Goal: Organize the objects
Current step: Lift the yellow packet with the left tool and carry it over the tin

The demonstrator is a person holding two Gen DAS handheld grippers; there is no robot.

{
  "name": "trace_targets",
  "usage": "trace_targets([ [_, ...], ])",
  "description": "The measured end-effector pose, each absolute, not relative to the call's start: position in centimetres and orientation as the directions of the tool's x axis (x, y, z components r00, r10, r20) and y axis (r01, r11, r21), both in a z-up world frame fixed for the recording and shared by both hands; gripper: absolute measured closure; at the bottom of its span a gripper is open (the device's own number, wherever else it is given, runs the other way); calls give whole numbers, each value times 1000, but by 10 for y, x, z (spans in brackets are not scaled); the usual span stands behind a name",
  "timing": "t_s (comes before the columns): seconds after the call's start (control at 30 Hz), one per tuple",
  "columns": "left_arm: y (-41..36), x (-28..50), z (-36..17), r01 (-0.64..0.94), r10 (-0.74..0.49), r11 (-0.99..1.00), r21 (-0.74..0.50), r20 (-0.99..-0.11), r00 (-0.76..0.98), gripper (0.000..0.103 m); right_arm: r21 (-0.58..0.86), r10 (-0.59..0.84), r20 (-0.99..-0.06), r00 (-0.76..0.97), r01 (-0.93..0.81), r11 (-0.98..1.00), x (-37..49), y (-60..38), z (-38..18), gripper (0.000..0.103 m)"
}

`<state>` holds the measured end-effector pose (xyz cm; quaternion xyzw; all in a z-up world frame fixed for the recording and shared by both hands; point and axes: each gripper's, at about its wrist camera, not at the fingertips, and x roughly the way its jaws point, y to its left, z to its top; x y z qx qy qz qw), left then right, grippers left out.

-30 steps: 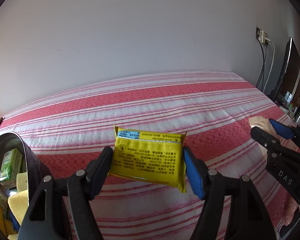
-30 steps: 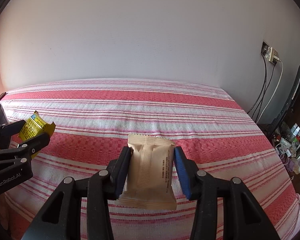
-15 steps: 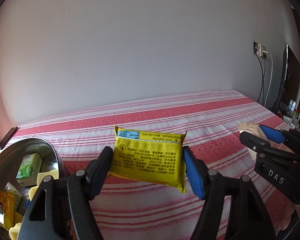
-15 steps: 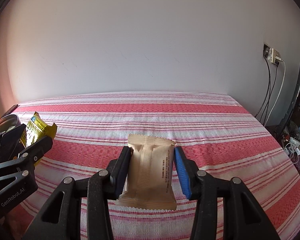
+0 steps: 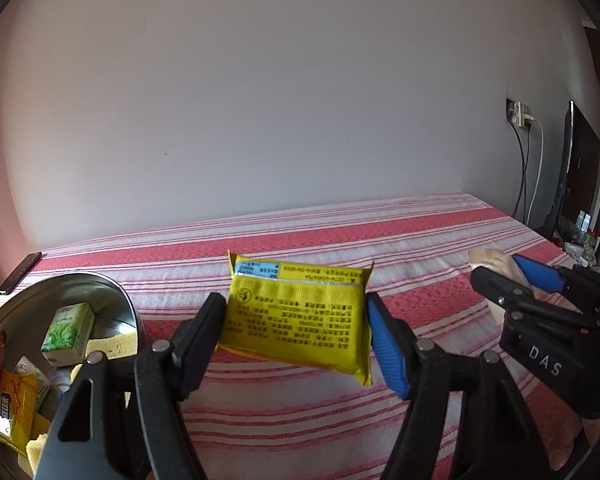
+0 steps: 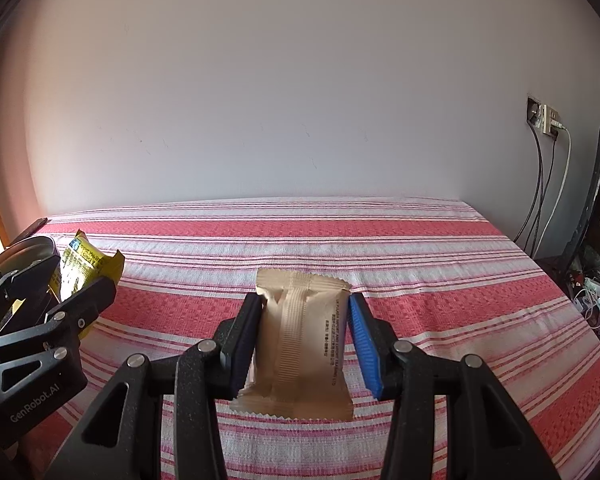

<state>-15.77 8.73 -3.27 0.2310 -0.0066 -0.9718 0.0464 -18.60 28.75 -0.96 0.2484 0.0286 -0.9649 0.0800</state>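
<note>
- Striped red-and-white cloth (image 6: 380, 240) covers the flat surface under both my tongs, with a plain pale wall behind and a socket with cables at the far right.
- My left tongs (image 5: 296, 340) are clamped across the sides of a yellow packet (image 5: 296, 320), held clear above the cloth.
- My right tongs (image 6: 304, 336) are closed narrow on a beige packet (image 6: 300, 340), also lifted off the cloth.
- A metal bowl (image 5: 116, 300) sits at the left edge of the left view, just beside my left tongs, already holding a green carton (image 5: 68, 332), an orange-yellow pack and other snacks.
- As I judge it, the step is carrying both packets to the bowl. I'd bring the yellow one over the rim first, since it is nearer, and lower it before letting go so it doesn't slide off the heap.
- I'd keep the right tongs back until the left are out, so the two don't collide over the bowl.
- Both wrappers are slick and soft, so I'd keep the squeeze steady while moving.
- Readable writing: "DAS" on the right tongs' body, "GenRobot.AI" on the left. The small print on both packets is too fine to read.
</note>
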Motion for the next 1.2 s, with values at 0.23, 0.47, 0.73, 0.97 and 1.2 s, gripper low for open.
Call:
trace_targets([
  [0.23,84,-150,-31,99,-100,-995,24,-424,-900,33,-15,-155,-465,-871,183,-983,-175,278,-7,56],
  [0.47,82,-143,-30,109,-108,-994,22,-408,-907,33,-7,-173,-455,-873,198,-980,-167,270,-5,56],
  [0.73,78,-135,-29,110,-109,-994,20,-393,-913,33,-8,-193,-444,-875,219,-976,-164,267,-6,56],
  [0.97,73,-125,-28,110,-105,-994,10,-377,-920,33,-11,-204,-437,-876,232,-973,-158,263,-6,56],
  [1.2,67,-120,-28,117,-108,-993,-3,-370,-923,33,-17,-215,-433,-875,247,-969,-154,257,-7,56],
])
